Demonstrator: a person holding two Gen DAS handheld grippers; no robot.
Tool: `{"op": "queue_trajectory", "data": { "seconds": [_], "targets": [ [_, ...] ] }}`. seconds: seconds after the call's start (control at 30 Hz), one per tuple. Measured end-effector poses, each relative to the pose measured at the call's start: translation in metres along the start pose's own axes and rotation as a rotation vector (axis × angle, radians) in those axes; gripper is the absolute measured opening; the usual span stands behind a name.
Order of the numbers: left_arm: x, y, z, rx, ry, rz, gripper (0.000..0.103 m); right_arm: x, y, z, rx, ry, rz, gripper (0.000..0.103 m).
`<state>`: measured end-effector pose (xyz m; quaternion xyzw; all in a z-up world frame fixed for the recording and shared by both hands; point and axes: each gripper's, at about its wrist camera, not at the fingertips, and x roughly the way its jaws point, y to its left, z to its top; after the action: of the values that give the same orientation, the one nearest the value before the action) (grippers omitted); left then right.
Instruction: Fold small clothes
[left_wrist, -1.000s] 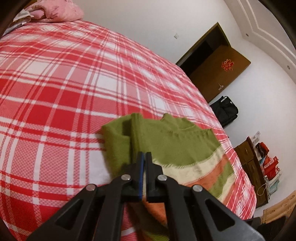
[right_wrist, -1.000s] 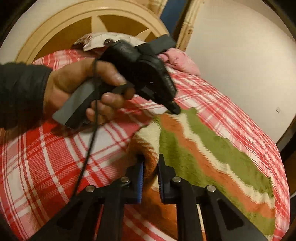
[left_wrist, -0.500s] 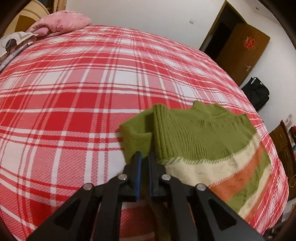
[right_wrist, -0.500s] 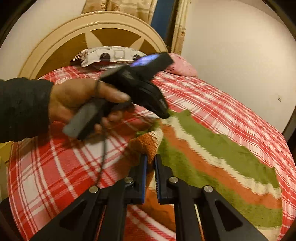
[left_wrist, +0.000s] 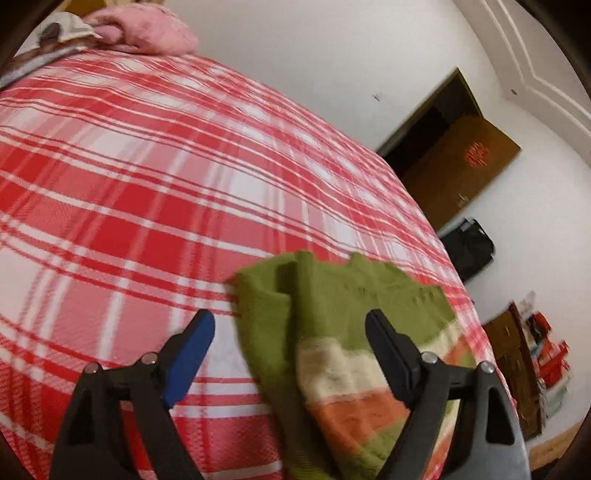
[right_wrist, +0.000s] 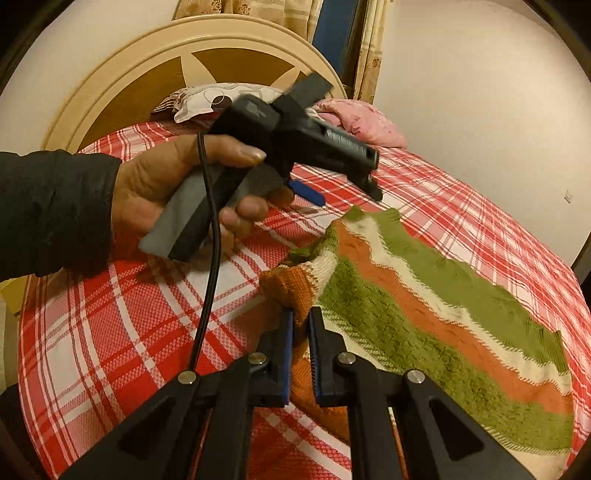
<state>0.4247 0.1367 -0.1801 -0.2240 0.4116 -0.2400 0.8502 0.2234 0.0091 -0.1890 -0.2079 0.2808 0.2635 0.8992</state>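
On the red plaid bedspread lies the little striped sweater, green, orange and cream, spread toward the foot side with one edge doubled back. My left gripper hangs wide open above its green end, fingers parted either side of the folded flap and touching nothing. My right gripper is pinched on a bunched orange corner of the knit, which rises in a small hump between the pads.

I judge the sweater light, soft and stretchy; it will sag and drag across the cover rather than hold a shape, and the loose knit should give the pads good purchase. A corner or the ribbed hem is the place to take it, catching both layers together so the fold does not slide apart.

From the right camera I see my left hand around the other tool's handle, its cable trailing down. The left view is blurred, so the flap's layers are hard to count. The sweater's near edge is cut off behind the fingers in both views, and I cannot tell where the sleeves lie.
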Motion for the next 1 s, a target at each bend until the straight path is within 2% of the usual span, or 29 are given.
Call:
{"op": "queue_trajectory", "data": {
  "seconds": [0.07, 0.13, 0.17, 0.2, 0.23, 0.3, 0.43, 0.6, 0.67, 0.8, 0.87, 0.93, 1.0],
  "targets": [
    [0.014, -0.008, -0.001, 0.022, 0.043, 0.0, 0.086, 0.001, 0.001, 0.001, -0.004, 0.002, 0.002, 0.007],
    [0.027, -0.014, -0.004, 0.056, 0.08, 0.061, 0.085, 0.001, 0.003, 0.001, -0.01, 0.003, 0.004, 0.007],
    [0.031, -0.014, -0.005, 0.058, 0.08, 0.071, 0.085, 0.001, 0.004, 0.002, -0.011, 0.003, 0.005, 0.007],
    [0.033, -0.015, -0.006, 0.066, 0.072, 0.084, 0.08, 0.001, 0.004, 0.002, -0.013, 0.002, 0.005, 0.007],
    [0.034, -0.017, -0.006, 0.08, 0.072, 0.097, 0.061, 0.0, 0.005, 0.002, -0.013, 0.002, 0.005, 0.007],
    [0.037, -0.018, -0.004, 0.085, 0.103, 0.084, 0.014, -0.001, 0.004, 0.001, -0.009, -0.001, -0.001, 0.007],
    [0.025, -0.022, -0.001, 0.084, 0.074, 0.048, 0.012, -0.005, -0.005, 0.002, 0.008, -0.01, -0.014, 0.007],
    [0.02, -0.033, 0.011, 0.024, 0.065, -0.012, 0.012, -0.018, -0.035, -0.004, 0.079, -0.025, -0.04, 0.007],
    [0.02, -0.045, 0.015, 0.015, 0.055, -0.041, 0.012, -0.031, -0.051, -0.007, 0.119, -0.045, -0.058, 0.0],
    [0.027, -0.077, 0.02, 0.035, 0.043, -0.085, 0.012, -0.057, -0.088, -0.013, 0.211, -0.075, -0.068, 0.0],
    [0.031, -0.091, 0.023, 0.062, 0.049, -0.08, 0.012, -0.065, -0.103, -0.017, 0.247, -0.08, -0.078, 0.0],
    [0.033, -0.099, 0.024, 0.08, 0.07, -0.081, 0.012, -0.064, -0.107, -0.02, 0.257, -0.047, -0.042, 0.0],
    [0.031, -0.103, 0.025, 0.104, 0.075, -0.075, 0.012, -0.065, -0.098, -0.023, 0.25, -0.058, -0.027, 0.0]
  ]
}}
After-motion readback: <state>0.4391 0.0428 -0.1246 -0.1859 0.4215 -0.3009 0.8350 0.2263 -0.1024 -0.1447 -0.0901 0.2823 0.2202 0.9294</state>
